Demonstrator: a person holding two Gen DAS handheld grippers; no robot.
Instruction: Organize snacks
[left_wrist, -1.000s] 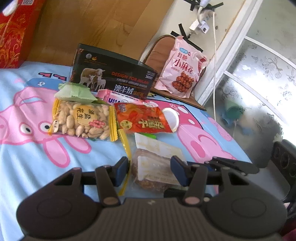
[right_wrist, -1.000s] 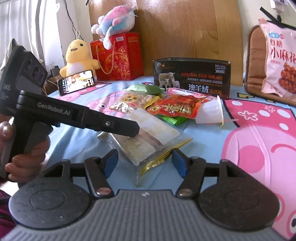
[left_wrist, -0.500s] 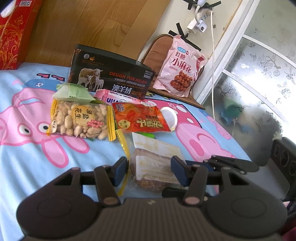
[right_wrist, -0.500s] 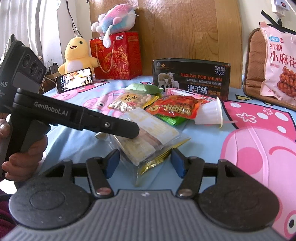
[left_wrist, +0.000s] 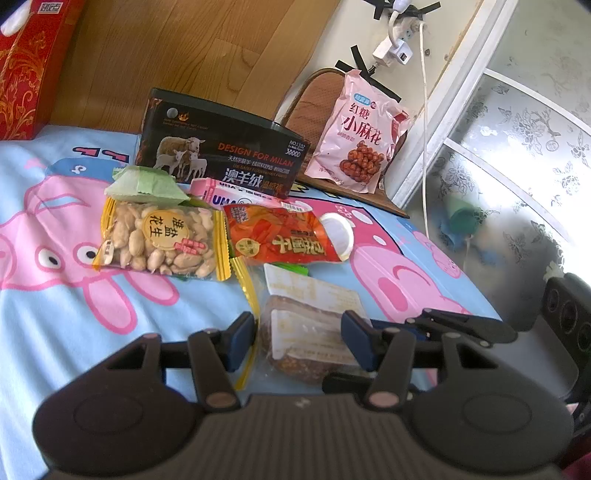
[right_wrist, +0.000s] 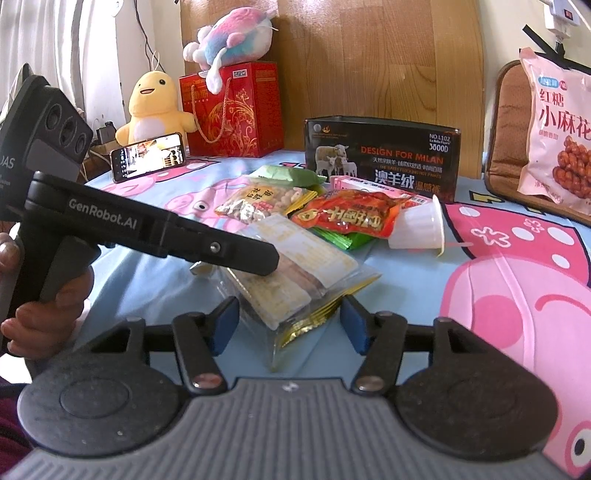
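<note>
- We see the left hand-held gripper (left_wrist: 299, 338) spread wide — its fingers flank the clear snack packet (left_wrist: 310, 332), gripping nothing.
- The right hand-held gripper (right_wrist: 290, 323) gapes likewise around that packet (right_wrist: 295, 273).
- Beyond lie the peanut bag (left_wrist: 160, 242) and red packet (left_wrist: 280, 240) on the bed sheet (left_wrist: 55, 332).

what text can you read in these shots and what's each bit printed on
"DESIGN FOR MILAN", "澳羊绒", "NO.L102": black box
"红糖 小麻花": pink bag
"盐花生": peanut pack
"GenRobot.AI": left gripper
"UHA": pink carton, partly hidden
Red snack pack: characters unclear
Box's smaller lines, phone screen: too small
</note>
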